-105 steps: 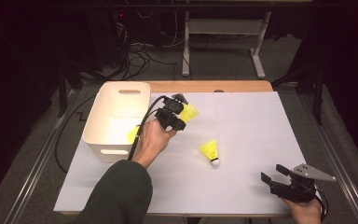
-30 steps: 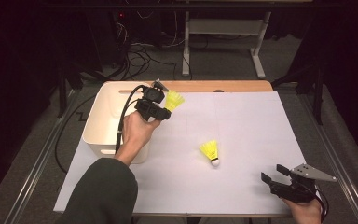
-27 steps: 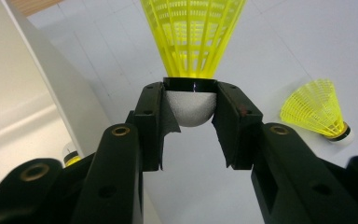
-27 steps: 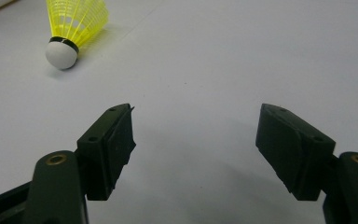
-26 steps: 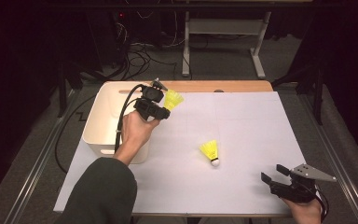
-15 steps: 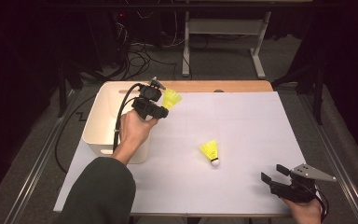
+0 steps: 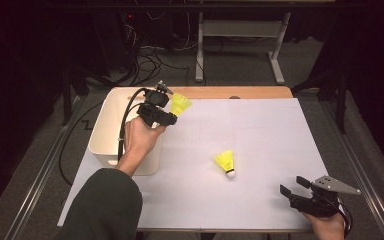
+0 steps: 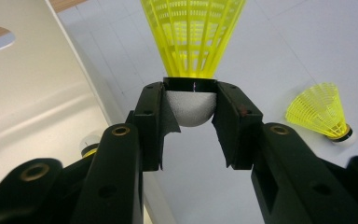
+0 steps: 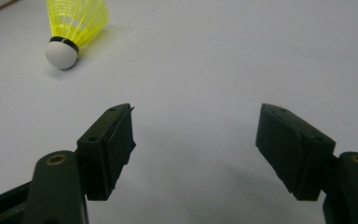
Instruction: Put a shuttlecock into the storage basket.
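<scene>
The left gripper [image 8: 191, 121] clamps a yellow shuttlecock [image 8: 192, 42] by its white cork, upper left of the high view, beside the white bin [image 7: 107, 135]. To drop cleanly, carry it fully over the rim first. The right gripper [image 9: 196, 149] rests spread apart; another shuttlecock [image 7: 225, 163] lies mid-table.

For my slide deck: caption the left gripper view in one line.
Left tongs clamp a yellow shuttlecock by its white cork beside the white bin; another shuttlecock lies on the table.
</scene>
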{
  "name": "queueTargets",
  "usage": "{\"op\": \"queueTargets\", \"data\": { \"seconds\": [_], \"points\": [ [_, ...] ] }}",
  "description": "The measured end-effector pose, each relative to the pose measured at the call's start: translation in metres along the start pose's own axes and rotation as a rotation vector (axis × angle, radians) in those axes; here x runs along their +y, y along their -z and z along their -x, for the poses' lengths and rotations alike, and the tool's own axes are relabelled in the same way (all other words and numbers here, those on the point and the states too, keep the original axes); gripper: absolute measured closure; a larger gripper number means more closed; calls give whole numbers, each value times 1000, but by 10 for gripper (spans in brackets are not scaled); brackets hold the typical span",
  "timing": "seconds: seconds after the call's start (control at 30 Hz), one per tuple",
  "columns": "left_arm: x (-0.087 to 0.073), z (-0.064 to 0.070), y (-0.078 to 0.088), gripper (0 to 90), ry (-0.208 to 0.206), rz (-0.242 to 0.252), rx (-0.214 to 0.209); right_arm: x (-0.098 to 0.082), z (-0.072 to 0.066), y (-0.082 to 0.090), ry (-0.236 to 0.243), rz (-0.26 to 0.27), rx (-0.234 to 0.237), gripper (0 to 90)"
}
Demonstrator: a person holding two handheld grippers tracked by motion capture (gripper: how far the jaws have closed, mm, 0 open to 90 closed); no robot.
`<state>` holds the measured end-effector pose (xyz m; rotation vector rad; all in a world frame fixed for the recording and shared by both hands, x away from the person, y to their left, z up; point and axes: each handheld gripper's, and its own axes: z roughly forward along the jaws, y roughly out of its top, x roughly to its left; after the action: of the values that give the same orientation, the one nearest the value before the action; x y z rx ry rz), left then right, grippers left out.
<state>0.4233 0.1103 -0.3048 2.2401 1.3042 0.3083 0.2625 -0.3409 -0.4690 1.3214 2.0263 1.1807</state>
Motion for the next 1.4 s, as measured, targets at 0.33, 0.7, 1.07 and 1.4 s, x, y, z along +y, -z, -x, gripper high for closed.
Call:
{"op": "queueTargets", "data": {
  "seconds": [0.33, 0.7, 1.07, 1.4],
  "points": [
    [-3, -8, 5, 646, 21, 11, -7, 0, 0, 0, 2, -2, 1, 282],
    [-6, -16, 11, 645, 31, 14, 5, 0, 0, 0, 1, -1, 1, 283],
    [-10, -23, 13, 646, 45, 18, 10, 0, 0, 0, 1, 0, -1, 283],
    [-14, -29, 16, 646, 53, 22, 7, 0, 0, 0, 6, -3, -1, 283]
  ]
}}
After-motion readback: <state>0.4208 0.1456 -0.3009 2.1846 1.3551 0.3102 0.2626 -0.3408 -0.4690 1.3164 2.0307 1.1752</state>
